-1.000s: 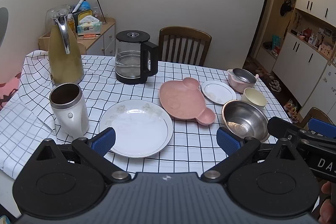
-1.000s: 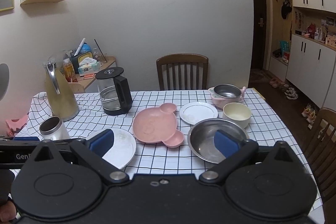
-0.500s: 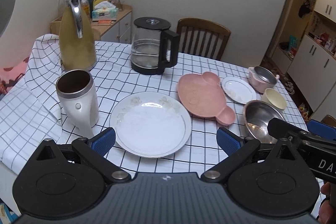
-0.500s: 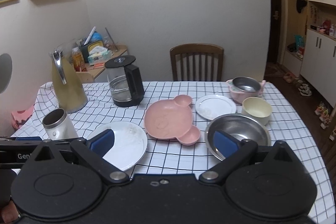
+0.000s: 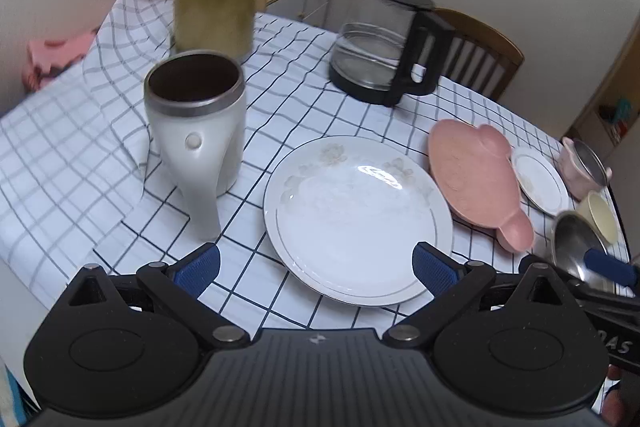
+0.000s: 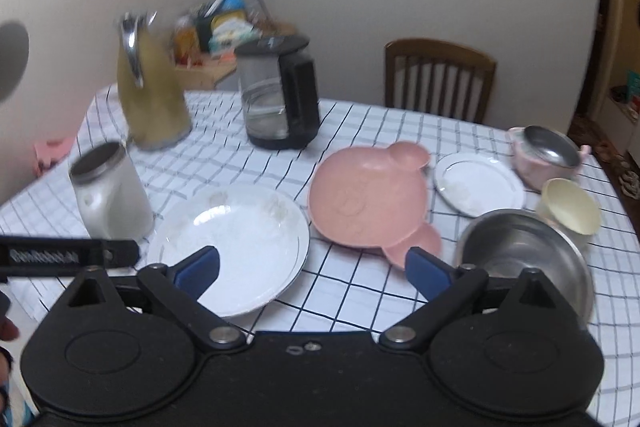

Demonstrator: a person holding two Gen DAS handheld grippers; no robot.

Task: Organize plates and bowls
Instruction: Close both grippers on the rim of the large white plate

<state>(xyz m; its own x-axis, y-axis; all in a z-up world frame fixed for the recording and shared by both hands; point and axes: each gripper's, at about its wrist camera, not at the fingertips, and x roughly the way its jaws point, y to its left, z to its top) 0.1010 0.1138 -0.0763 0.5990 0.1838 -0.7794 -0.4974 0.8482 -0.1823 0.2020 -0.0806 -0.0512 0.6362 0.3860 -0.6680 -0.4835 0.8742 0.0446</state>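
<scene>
Left gripper (image 5: 314, 267) spread wide, empty, hovers at near edge of large white plate (image 5: 356, 219), jaws flanking rim, likely first pick. Right gripper (image 6: 312, 271) also wide open, empty, near pink plate (image 6: 368, 203), steel bowl (image 6: 524, 251) at right. Small plate (image 6: 478, 183), cream bowl (image 6: 570, 207) far right, unstacked.

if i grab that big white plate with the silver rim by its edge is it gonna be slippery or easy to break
The large white silver-rimmed plate shows a bright glare on its glazed face, so it is probably slick between fingers. It looks like ceramic, so likely stiff, fairly heavy and apt to chip if dropped. It lies flat on the checked tablecloth, which may bunch if the plate is pushed.
</scene>
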